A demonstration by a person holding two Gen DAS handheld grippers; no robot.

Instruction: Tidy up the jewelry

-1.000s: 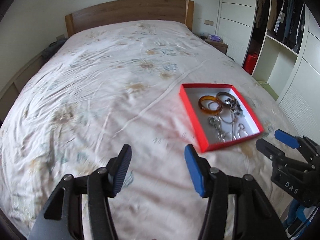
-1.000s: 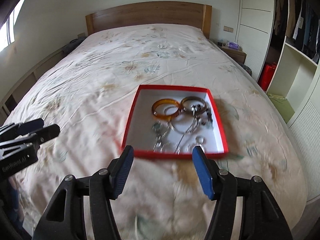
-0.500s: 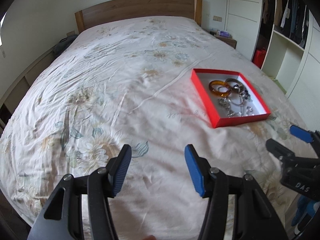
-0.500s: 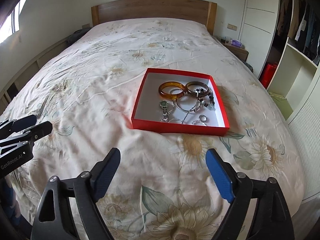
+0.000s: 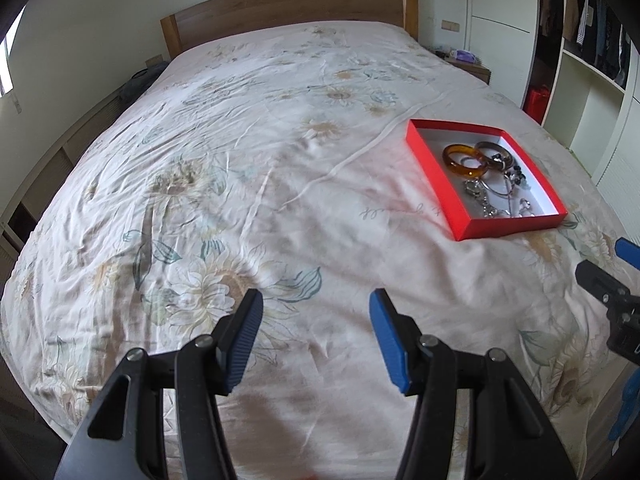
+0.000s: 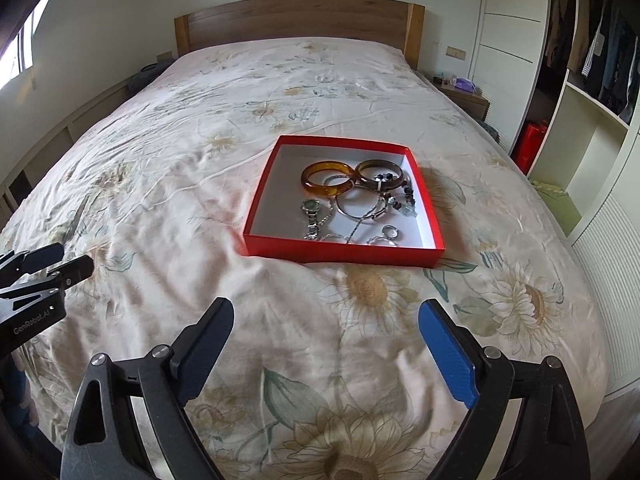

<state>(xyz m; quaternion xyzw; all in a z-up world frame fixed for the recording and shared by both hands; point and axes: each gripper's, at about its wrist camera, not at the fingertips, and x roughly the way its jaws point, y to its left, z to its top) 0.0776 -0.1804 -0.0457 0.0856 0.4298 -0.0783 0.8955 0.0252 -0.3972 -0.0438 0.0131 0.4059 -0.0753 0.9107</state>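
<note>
On the bed, the red box held tangled jewelry: amber bangle, watch, rings, chains. Both grippers were empty; the right gripper had just been spreading, the left gripper stood spread. Risk: lifting one piece would probably have dragged snagged chains out.

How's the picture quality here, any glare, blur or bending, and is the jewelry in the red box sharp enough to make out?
Right wrist view: daylight glares from the window at the left edge; fisheye bows the wardrobe lines; the red box is sharp, amber bangle and watch readable. Left wrist view: same bending, dark vignetted corners; the box sits smaller, its chains merging into a tangle; bedspread evenly lit, no motion blur.
</note>
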